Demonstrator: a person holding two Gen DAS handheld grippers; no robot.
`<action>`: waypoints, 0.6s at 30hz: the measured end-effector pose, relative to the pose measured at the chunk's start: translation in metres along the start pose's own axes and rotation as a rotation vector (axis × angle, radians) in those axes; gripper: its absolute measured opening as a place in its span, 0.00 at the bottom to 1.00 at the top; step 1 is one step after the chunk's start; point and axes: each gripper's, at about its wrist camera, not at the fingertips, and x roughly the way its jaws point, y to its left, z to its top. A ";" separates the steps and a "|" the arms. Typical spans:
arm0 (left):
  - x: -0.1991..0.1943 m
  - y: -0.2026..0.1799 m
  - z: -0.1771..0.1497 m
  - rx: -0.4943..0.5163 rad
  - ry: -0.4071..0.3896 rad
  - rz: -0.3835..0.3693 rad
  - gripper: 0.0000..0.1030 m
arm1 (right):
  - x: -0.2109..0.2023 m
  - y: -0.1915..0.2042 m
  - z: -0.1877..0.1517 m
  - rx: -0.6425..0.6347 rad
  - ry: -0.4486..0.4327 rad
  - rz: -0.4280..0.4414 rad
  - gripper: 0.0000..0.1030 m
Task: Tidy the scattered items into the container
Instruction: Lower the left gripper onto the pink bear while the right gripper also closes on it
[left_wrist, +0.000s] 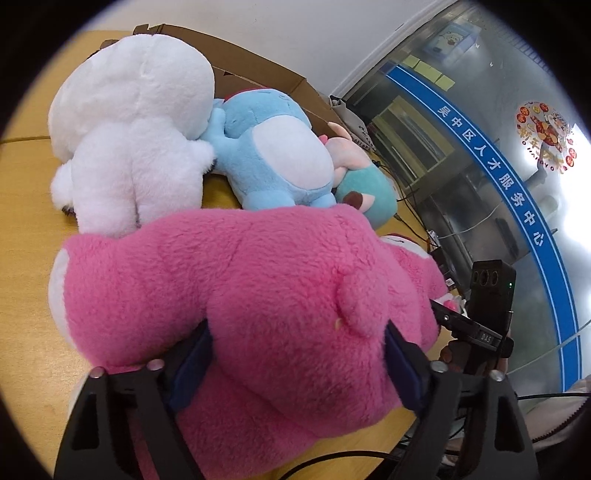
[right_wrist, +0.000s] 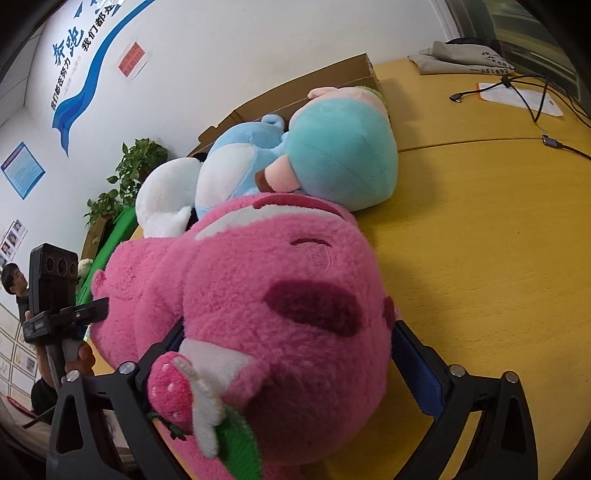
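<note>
A big pink plush bear (left_wrist: 258, 288) lies on the yellow table (left_wrist: 26, 206). My left gripper (left_wrist: 295, 354) is shut on its body, both pads pressed into the fur. My right gripper (right_wrist: 288, 354) is shut on its head (right_wrist: 280, 295), beside a strawberry tag (right_wrist: 171, 391). The right gripper also shows in the left wrist view (left_wrist: 476, 328), and the left gripper in the right wrist view (right_wrist: 55, 306). Behind the bear lie a white plush (left_wrist: 136, 122), a blue plush (left_wrist: 273, 147) and a teal plush (right_wrist: 343, 155). A brown cardboard box (left_wrist: 258, 62) stands behind them.
Cables (right_wrist: 524, 96), a paper sheet (right_wrist: 517, 98) and a grey cloth bag (right_wrist: 461, 57) lie at the table's far right. Potted plants (right_wrist: 125, 173) and a green object (right_wrist: 110, 240) stand to the left. A glass wall with a blue band (left_wrist: 498, 173) runs along the right.
</note>
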 end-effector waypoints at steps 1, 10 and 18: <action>-0.002 -0.001 0.000 -0.004 -0.002 -0.001 0.67 | -0.004 0.004 0.000 -0.006 -0.012 -0.001 0.85; -0.036 -0.018 0.010 0.008 -0.052 -0.008 0.54 | -0.035 0.045 0.015 -0.091 -0.092 -0.001 0.72; -0.090 -0.054 0.073 0.167 -0.207 0.013 0.54 | -0.059 0.081 0.074 -0.157 -0.230 0.063 0.71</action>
